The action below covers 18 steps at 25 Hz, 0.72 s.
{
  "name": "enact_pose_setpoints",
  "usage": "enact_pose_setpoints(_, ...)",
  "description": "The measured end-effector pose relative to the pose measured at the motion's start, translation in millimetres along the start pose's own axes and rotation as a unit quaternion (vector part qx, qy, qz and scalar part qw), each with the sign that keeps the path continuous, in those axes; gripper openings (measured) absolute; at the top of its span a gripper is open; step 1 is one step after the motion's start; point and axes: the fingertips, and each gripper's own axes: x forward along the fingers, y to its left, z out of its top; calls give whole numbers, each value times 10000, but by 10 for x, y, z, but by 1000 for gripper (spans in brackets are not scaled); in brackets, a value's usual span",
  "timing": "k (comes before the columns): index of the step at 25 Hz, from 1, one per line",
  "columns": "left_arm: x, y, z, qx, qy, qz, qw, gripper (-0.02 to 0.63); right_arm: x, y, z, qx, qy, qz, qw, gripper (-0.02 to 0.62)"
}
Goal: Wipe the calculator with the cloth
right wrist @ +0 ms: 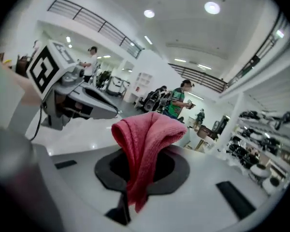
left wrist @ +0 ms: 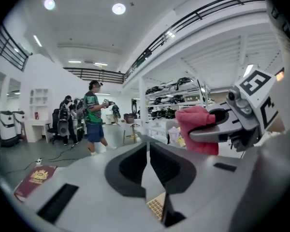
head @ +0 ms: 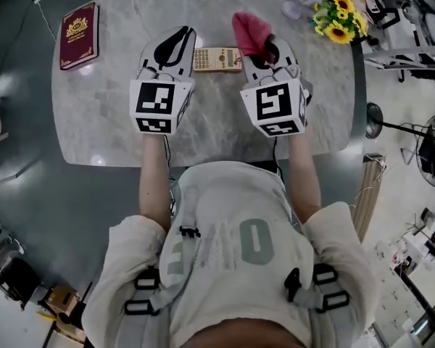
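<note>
Can't read the calculator (head: 217,59) print. Just left of it, left gripper (left wrist: 148,146) jaws closed on nothing; just right, right gripper (head: 270,48) jaws pinching the pink cloth (right wrist: 147,144).

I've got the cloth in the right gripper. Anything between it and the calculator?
Nothing visible. In the head view the calculator lies just left of the right gripper and its cloth; the shut left gripper is at its other end, the red book and flowers well aside.
</note>
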Motion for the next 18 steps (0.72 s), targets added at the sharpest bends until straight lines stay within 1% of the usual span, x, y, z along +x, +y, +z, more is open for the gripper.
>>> enact_pose_setpoints(2,-111,-93,-19,-241,-52,275,9993,28,-146,-15,-65,583,-134,-182,9980,55)
enact_pose_setpoints(4,-201,-170,-98,-613,-53,503,9968,21,-251,-8,-178,1071,-189,-347,9935,55)
enact_pose_setpoints(6,-259,-220,-212,-894,1,710,9935,21,-334,7,-308,1451,-210,-525,9878,55)
enact_pose_setpoints(8,-313,-252,-332,-1026,91,866,9909,20,-404,58,-430,1719,-199,-652,9828,55)
enact_pose_setpoints(10,-359,-281,-432,-1037,182,913,9902,21,-436,146,-540,1855,-128,-688,9801,55)
enact_pose_setpoints(13,-366,-305,-515,-955,305,912,9908,20,-427,245,-632,1898,-17,-640,9797,55)
enact_pose_setpoints(18,-346,-307,-475,-907,301,936,9910,20,-424,233,-630,1906,-34,-586,9799,55)
